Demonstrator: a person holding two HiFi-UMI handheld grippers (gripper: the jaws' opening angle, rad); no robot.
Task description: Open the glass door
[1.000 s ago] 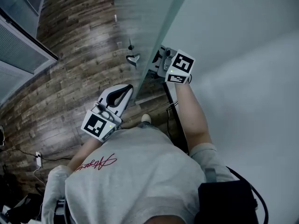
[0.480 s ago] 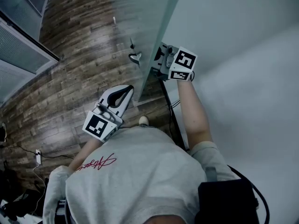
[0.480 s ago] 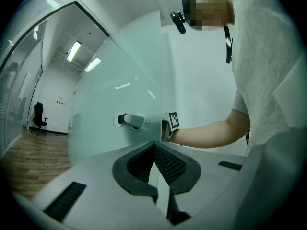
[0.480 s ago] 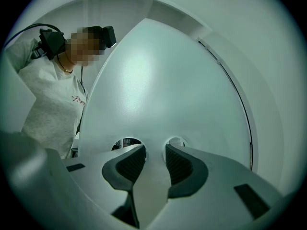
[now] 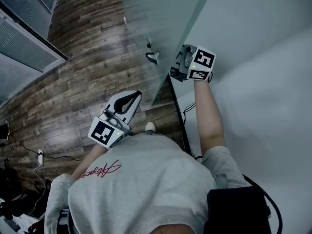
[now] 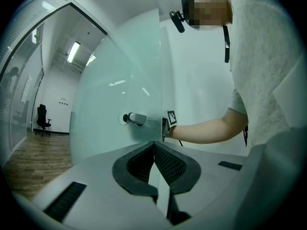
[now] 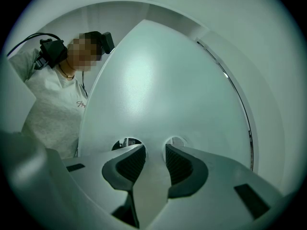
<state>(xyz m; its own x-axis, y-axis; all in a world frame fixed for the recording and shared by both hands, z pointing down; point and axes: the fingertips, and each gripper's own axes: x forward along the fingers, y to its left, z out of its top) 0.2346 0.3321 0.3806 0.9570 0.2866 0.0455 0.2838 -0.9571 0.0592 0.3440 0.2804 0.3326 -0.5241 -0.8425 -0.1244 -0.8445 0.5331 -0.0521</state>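
In the head view the frosted glass door (image 5: 165, 26) runs from the top centre of the frame down towards the middle. Its metal lever handle (image 5: 152, 57) sticks out on the side that faces the wood-plank floor (image 5: 83, 82). The right gripper (image 7: 155, 150) sits at upper centre, hard by the door's other face and level with that handle, with a white wall (image 5: 258, 57) behind it. In the right gripper view its jaws stand apart. Only the door's pale surface shows in the gap, with a small shiny round fitting (image 7: 177, 142) just beyond each fingertip. The left gripper (image 5: 135, 95) hangs lower, left of centre and clear of the door. The left gripper view shows its jaws shut tip to tip on nothing. The only markings on the grippers are the black-and-white square codes on their cubes, one facing up on the left cube (image 5: 103, 132) and two showing on the right cube (image 5: 204, 62). The person's pale shirt (image 5: 146, 179) carries a slanted line of red cursive script (image 5: 104, 169) at lower left, too loose to read. A black office chair (image 6: 43, 121) stands at the far left of the left gripper view.
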